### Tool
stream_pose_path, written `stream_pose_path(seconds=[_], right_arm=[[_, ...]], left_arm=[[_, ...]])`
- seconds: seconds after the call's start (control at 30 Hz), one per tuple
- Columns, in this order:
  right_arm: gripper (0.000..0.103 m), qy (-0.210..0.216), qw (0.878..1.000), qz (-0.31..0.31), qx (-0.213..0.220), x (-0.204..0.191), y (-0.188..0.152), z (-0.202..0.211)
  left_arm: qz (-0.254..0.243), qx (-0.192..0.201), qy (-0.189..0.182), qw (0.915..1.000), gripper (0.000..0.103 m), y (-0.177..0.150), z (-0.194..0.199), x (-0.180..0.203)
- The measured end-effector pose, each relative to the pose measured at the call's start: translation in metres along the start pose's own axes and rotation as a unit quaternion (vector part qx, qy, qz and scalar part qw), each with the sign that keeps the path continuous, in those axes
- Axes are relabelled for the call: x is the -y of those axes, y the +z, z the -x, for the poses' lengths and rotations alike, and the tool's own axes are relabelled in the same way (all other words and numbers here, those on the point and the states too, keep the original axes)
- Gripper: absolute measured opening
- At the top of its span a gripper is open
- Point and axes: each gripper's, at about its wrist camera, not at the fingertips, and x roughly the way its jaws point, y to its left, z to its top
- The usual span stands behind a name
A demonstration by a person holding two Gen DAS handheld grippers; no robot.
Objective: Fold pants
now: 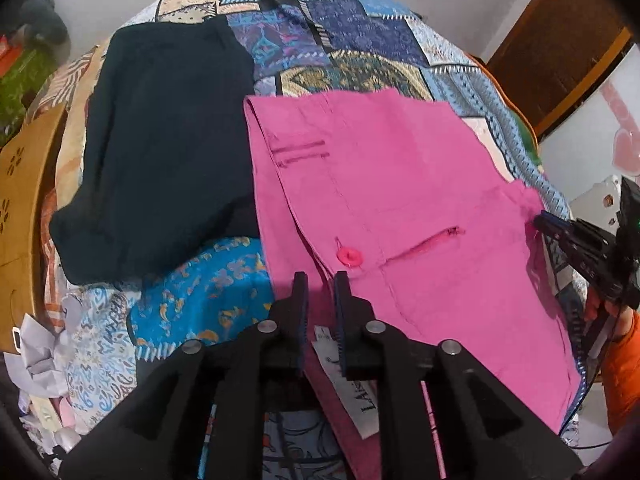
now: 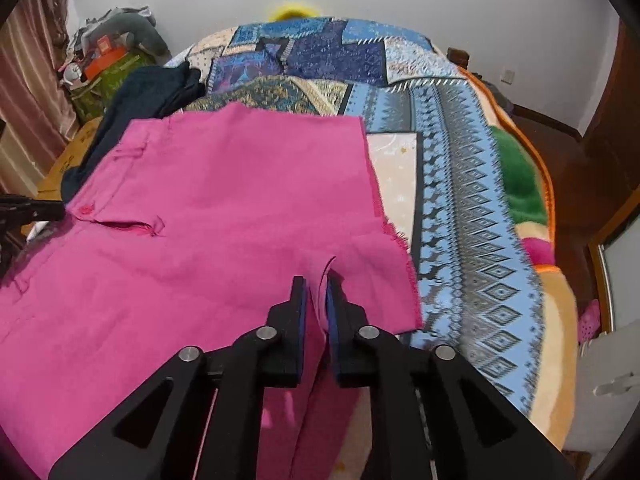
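The pants (image 1: 400,208) are bright pink, spread flat across the bed (image 2: 460,184) on its patchwork blanket (image 2: 344,56), with the waistband end toward my left side. I can see a pink button (image 1: 349,257) at the waist, a slit pocket with a darker edge beside it, and a belt loop farther along the band. A white label (image 1: 360,392) hangs out at the waistband just under my left gripper (image 1: 320,280). The far hem is raw and a little frayed.

My left fingers (image 1: 300,296) sit close together with the waistband edge running between them; I cannot tell whether they actually pinch it. My right gripper (image 2: 316,284) has its fingers (image 2: 298,300) closed on a raised fold of the pink cloth near the hem side, so the fabric puckers up between them.

A dark navy garment (image 1: 160,152) lies beside the pants, touching their left edge.
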Motion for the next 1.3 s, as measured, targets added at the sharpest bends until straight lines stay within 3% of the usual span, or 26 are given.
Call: stream_pose_path(seconds=[0.3,0.57,0.7,0.8,0.87,0.93,1.1,1.2,1.3], right_arm=[[0.038,-0.02,0.998,-0.022,0.054,0.016,0.017,0.024],[0.04,-0.02,0.997,-0.07,0.033,0.043,0.018,-0.006],[0.04,-0.012,0.996,-0.087,0.015,0.048,0.013,-0.024],[0.04,0.001,0.995,-0.099,0.014,0.05,0.013,-0.03],[0.04,0.011,0.995,-0.102,0.012,0.049,0.014,-0.031],[0.032,0.017,0.995,-0.094,0.01,0.046,0.014,-0.032],[0.01,0.02,0.998,-0.064,-0.006,0.038,0.013,-0.038],[0.007,0.007,0.999,-0.037,0.0,0.032,0.012,-0.037],[0.006,-0.011,1.0,-0.014,0.009,0.028,0.01,-0.032]], left_arm=[[0.03,-0.02,-0.035,0.9987,0.034,0.026,-0.018,-0.007],[0.086,-0.059,-0.079,0.9914,0.043,0.03,-0.053,-0.018],[0.072,-0.054,-0.075,0.9931,0.043,0.034,-0.056,-0.012],[0.046,-0.046,-0.054,0.9964,0.03,0.037,-0.056,-0.005],[0.033,-0.039,-0.039,0.9979,0.014,0.038,-0.056,-0.002],[0.02,-0.03,-0.026,0.999,0.006,0.037,-0.054,-0.001],[-0.03,0.014,0.006,0.9994,0.006,0.034,-0.038,0.01],[-0.06,0.048,0.042,0.9962,0.005,0.034,-0.026,0.019],[-0.068,0.057,0.067,0.9938,0.006,0.037,-0.023,0.019]])
